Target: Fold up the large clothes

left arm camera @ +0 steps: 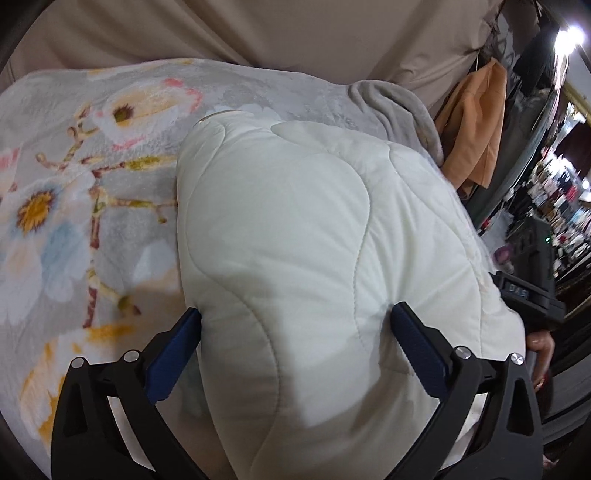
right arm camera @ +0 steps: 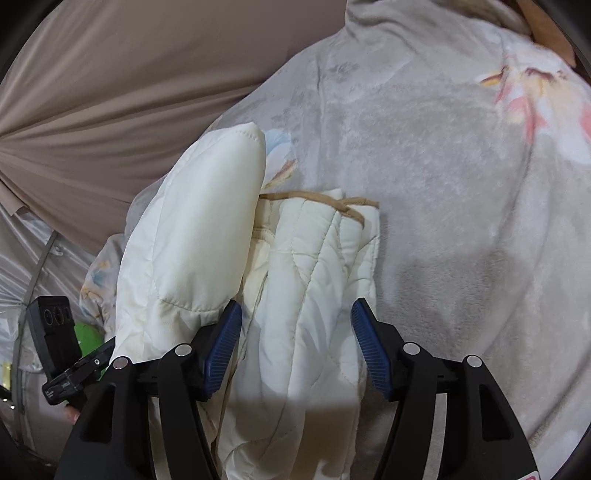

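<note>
A cream quilted jacket [left arm camera: 295, 229] lies folded into a thick bundle on a grey floral blanket [left arm camera: 74, 192]. My left gripper [left arm camera: 295, 321] is open, its blue fingers [left arm camera: 173, 354] on either side of the bundle's near end and pressing against it. In the right wrist view the jacket [right arm camera: 306, 266] shows tan trim at its far edge and a puffy fold [right arm camera: 195, 221] raised at the left. My right gripper [right arm camera: 295, 321] is open, its fingers straddling the jacket's near part. The left gripper's body [right arm camera: 59, 339] shows at the lower left.
A beige sheet [left arm camera: 258, 29] lies behind the blanket [right arm camera: 461, 184]. An orange cloth [left arm camera: 476, 125] and a grey throw [left arm camera: 399, 107] lie at the blanket's right edge. A cluttered dark room side [left arm camera: 554, 206] is at the far right. The right gripper's body [left arm camera: 528, 291] is beside the jacket.
</note>
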`<state>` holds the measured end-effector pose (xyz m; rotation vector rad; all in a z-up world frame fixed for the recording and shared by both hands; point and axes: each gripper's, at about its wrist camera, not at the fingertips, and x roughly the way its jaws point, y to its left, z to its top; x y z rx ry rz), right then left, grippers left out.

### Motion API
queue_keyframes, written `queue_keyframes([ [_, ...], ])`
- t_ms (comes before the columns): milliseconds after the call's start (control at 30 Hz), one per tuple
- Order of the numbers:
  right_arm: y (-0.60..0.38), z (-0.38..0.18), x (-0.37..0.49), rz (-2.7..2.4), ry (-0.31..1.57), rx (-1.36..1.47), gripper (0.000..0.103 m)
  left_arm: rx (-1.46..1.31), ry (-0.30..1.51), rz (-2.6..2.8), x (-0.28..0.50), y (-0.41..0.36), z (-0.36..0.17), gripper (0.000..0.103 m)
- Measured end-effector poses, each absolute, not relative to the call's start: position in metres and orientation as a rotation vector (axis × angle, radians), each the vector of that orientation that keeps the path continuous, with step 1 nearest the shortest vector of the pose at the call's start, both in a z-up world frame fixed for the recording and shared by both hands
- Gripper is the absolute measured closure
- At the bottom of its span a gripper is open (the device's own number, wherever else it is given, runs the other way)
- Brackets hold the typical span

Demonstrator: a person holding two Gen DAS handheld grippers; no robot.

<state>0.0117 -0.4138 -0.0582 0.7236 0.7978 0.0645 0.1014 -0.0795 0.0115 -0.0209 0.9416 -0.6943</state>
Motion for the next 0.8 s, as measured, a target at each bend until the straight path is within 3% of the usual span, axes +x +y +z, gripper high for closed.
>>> queue_keyframes([
  [333,-0.409,-0.079,0.015,0.144,0.814,0.815,0.036,0.022,0.934,-0.645,0.100,-0.084,0.012,0.005],
  [467,-0.399,-0.071,0.012,0.143,0.801,0.749,0.048,0.025,0.935,-0.643,0.100,-0.084,0.011,0.005],
  [600,-0.392,-0.065,0.011,0.134,0.774,0.693,0.068,-0.004,0.949,-0.668,0.100,-0.077,0.015,0.005],
  [800,-0.399,-0.072,0.010,0.165,0.759,0.732,0.071,-0.120,1.015,-0.744,0.108,-0.039,0.011,0.005],
])
